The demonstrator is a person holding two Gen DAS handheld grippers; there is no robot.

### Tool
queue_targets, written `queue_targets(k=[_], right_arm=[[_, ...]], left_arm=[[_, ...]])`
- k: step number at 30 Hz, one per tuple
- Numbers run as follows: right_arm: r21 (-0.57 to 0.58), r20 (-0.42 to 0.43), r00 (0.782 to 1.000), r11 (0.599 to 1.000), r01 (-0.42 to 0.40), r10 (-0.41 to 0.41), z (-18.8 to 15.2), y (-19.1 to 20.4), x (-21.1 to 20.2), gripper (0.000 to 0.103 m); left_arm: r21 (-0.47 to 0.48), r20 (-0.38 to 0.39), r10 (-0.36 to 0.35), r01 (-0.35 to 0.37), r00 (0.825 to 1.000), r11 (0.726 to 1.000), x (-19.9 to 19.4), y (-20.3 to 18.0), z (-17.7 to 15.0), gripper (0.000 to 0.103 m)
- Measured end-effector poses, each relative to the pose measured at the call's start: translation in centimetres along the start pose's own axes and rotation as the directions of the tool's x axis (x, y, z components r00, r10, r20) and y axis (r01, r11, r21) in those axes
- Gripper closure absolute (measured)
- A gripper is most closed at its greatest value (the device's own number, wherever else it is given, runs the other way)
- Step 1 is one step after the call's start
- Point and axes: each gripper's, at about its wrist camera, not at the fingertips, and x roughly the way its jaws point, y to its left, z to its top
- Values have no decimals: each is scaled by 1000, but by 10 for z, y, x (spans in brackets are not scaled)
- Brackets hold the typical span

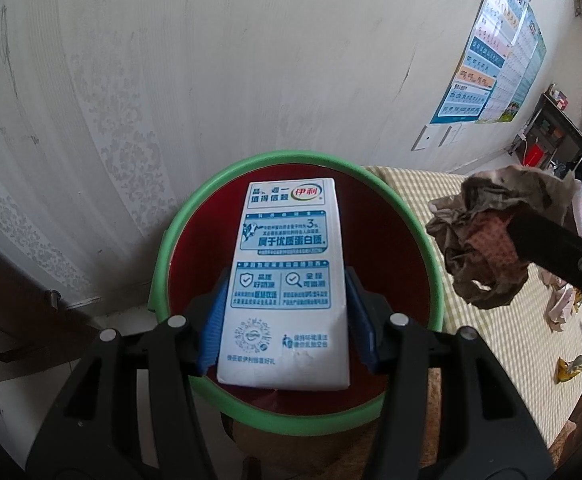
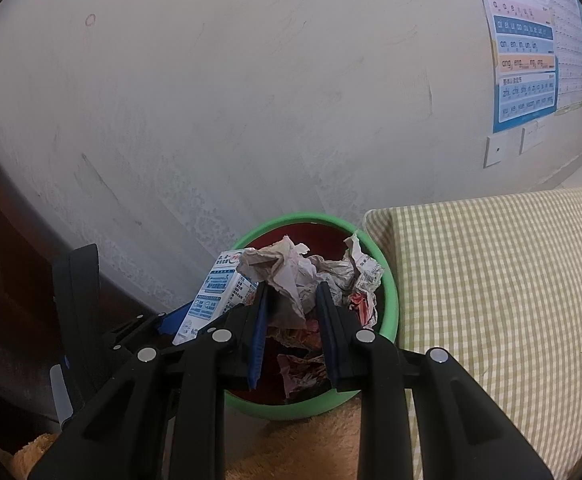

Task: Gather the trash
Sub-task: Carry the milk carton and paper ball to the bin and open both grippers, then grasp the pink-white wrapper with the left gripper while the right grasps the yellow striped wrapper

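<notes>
Blue-padded black left gripper [image 1: 287, 312] is clamped on a white-and-blue printed milk carton [image 1: 285, 280] over the green-rimmed red round plastic bin [image 1: 431, 264], while beside it the black right gripper [image 2: 295, 320] pinches a crumpled wad of paper wrappers [image 2: 291, 276] above that bin, next to a green-checked cushion [image 2: 491, 280].

The right gripper [image 2: 291, 292] pinched a wad of crumpled paper [image 2: 291, 272] over the green-rimmed bin [image 2: 389, 304], beside the milk carton [image 2: 219, 292] clamped in the left gripper [image 2: 163, 322] (only partly in view), with a checked cloth [image 2: 491, 280] spread just right of the bin.
</notes>
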Motion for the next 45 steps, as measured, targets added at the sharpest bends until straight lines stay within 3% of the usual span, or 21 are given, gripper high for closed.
queue_targets(k=[6, 9, 20, 26, 31, 35, 38, 42, 45], right_arm=[[9, -9, 1000, 1000, -4, 4, 2, -1, 6, 77], [19, -11, 1000, 1000, -8, 8, 2, -3, 8, 67], [64, 18, 1000, 998, 0, -1, -10, -15, -18, 62], [44, 57, 992, 993, 112, -115, -46, -31, -62, 60], [80, -8, 978, 974, 211, -211, -98, -53, -87, 56], [177, -37, 942, 926, 334, -333, -133, -92, -114, 55], [323, -23, 886, 835, 445, -463, -144, -135, -150, 46], [476, -66, 811, 696, 537, -581, -161, -191, -188, 45], [528, -110, 813, 659, 536, -572, -173, -222, -192, 45]], left_arm=[[-9, -3, 9, -9, 1000, 1000, 1, 2, 0, 52], [-26, -2, 14, -14, 1000, 1000, 2, 4, 1, 40], [-27, 0, 18, -18, 1000, 999, -4, 1, 2, 36], [-10, 14, 12, -12, 1000, 1000, -10, -11, 2, 33], [18, -3, -7, 7, 1000, 1000, -9, -26, -2, 33], [62, -17, -31, 32, 999, 998, -9, -47, -4, 33], [101, -18, -46, 47, 999, 994, -12, -66, -7, 33], [148, -20, -59, 62, 998, 987, -15, -85, -11, 32], [181, -38, -78, 83, 996, 980, -16, -105, -15, 32]])
